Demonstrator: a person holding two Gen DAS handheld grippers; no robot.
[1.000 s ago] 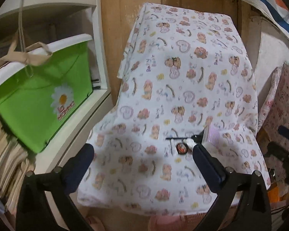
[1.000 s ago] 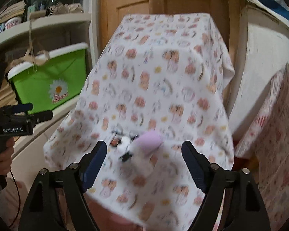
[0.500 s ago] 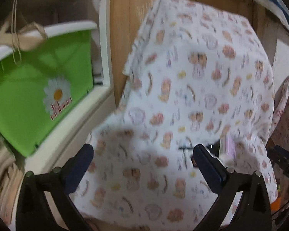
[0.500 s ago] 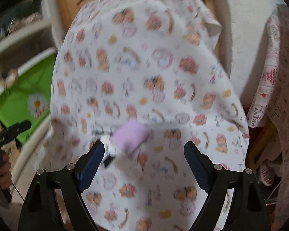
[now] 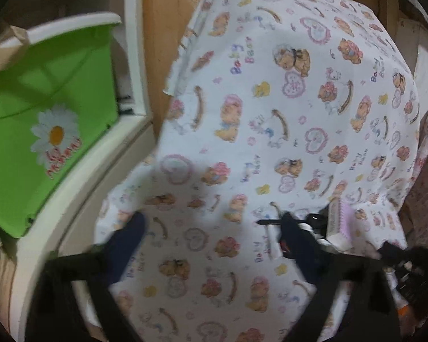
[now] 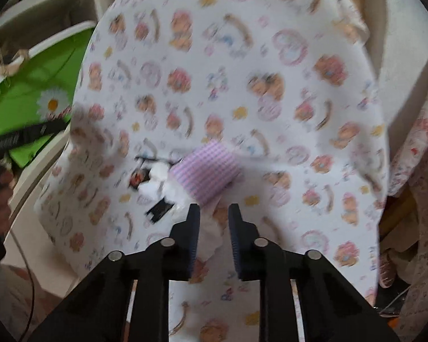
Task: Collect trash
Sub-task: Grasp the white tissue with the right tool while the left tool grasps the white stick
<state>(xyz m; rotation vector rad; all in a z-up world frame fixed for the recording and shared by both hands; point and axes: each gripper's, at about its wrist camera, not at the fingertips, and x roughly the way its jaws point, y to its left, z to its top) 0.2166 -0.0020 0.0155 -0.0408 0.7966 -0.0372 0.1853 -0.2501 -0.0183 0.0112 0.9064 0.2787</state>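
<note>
A pile of trash lies on the bear-print cloth (image 5: 271, 114): a purple checked packet (image 6: 207, 172), crumpled white tissue (image 6: 157, 182), a black strip (image 6: 159, 209) and a small dark wrapper (image 6: 137, 178). My right gripper (image 6: 214, 213) sits just in front of the purple packet, its jaws narrowed to a small gap with white tissue showing between them; whether it grips is unclear. My left gripper (image 5: 211, 228) is open; its right finger (image 5: 296, 239) overlaps the trash beside the purple packet (image 5: 339, 222).
A green bin with a daisy (image 5: 42, 119) stands on a white shelf (image 5: 80, 182) at the left. A wooden door (image 5: 168, 14) is behind the cloth-covered table. Patterned fabric (image 6: 422, 171) hangs at the right.
Both grippers have moved closer to the trash pile. The right gripper's jaws have closed from wide open to a narrow gap. The left gripper stays open.
</note>
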